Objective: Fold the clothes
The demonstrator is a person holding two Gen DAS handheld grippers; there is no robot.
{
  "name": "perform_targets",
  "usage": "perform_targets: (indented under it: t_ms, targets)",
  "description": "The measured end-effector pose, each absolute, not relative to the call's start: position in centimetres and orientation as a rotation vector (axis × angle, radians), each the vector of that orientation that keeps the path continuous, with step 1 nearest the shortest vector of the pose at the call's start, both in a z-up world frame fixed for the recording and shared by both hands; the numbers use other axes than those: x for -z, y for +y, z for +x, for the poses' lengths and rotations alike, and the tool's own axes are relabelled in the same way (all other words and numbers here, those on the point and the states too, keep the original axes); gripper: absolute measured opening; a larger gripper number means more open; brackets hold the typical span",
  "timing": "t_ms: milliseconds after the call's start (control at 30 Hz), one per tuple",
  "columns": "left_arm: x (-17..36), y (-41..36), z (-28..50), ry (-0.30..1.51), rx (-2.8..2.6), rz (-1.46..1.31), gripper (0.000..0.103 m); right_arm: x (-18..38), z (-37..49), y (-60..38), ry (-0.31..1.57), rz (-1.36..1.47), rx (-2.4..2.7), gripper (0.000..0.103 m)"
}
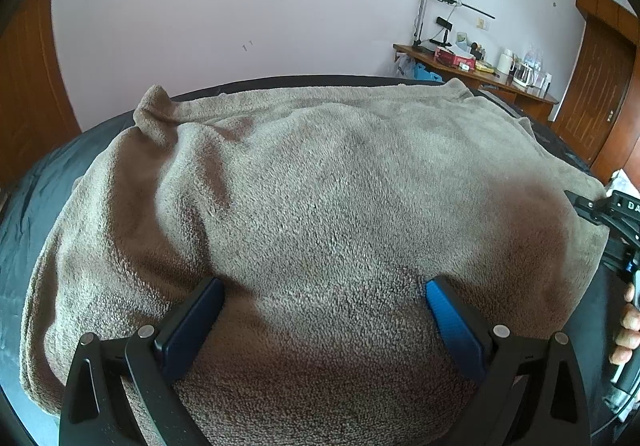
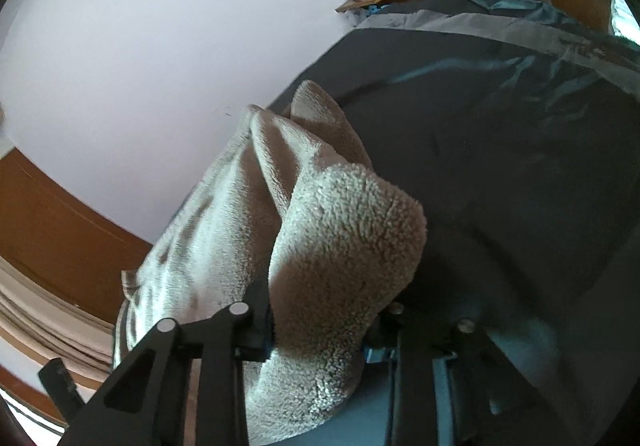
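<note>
Right gripper (image 2: 316, 330) clamps a bunched corner of the beige fleece garment (image 1: 320, 205), ready for folding; left gripper (image 1: 324, 310) hovers wide open, empty, above it on the dark bed (image 2: 520, 165).

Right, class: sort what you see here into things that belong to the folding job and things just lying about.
Belongs to the job:
fleece garment
left gripper, open
right gripper, shut on the fleece garment
dark bed cover

Just lying about:
wooden desk
desk lamp
white jug
red box
</note>
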State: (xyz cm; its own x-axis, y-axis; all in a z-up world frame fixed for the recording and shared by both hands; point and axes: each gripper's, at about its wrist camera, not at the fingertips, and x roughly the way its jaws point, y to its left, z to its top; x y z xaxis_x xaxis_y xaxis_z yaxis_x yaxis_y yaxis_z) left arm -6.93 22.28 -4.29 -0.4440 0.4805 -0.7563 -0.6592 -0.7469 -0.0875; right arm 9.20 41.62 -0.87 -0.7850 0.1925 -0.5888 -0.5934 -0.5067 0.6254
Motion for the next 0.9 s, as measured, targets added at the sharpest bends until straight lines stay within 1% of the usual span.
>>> perform_targets:
  t_ms: [100,233,367,433,500,600,733,900]
  targets:
    - [4.2,22.2,-7.0,0.275,-2.188,-1.062,0.102,-0.3,9.7,40.7,1.147,-0.59,-2.345,0.029]
    - [3.6,21.6,-7.4,0.222,-2.156,-1.093,0.102,-2.7,9.3,38.5,0.967,-0.566,-2.428,0.028]
    - [2.8,20.4,-8.7,0.075,-2.093,-1.166,0.102,-4.8,9.4,36.1,0.825,-0.545,-2.497,0.028]
    - [2.1,19.9,-9.8,-0.015,-2.053,-1.219,0.102,-5.3,9.4,35.3,0.776,-0.538,-2.522,0.028]
    - [1.2,20.1,-10.8,-0.06,-2.014,-1.248,0.102,-4.8,8.8,35.3,0.721,-0.529,-2.544,0.027]
    - [-0.8,21.5,-11.6,-0.048,-1.98,-1.238,0.102,-5.1,4.5,38.1,0.645,-0.522,-2.563,0.027]
    - [-3.6,24.9,-11.9,-0.032,-1.866,-1.213,0.102,-5.8,3.7,36.2,0.513,-0.523,-2.6,0.028]
    - [-5.1,30.4,-11.7,0.013,-1.747,-1.265,0.102,-6.0,3.2,33.6,0.346,-0.516,-2.645,0.027]
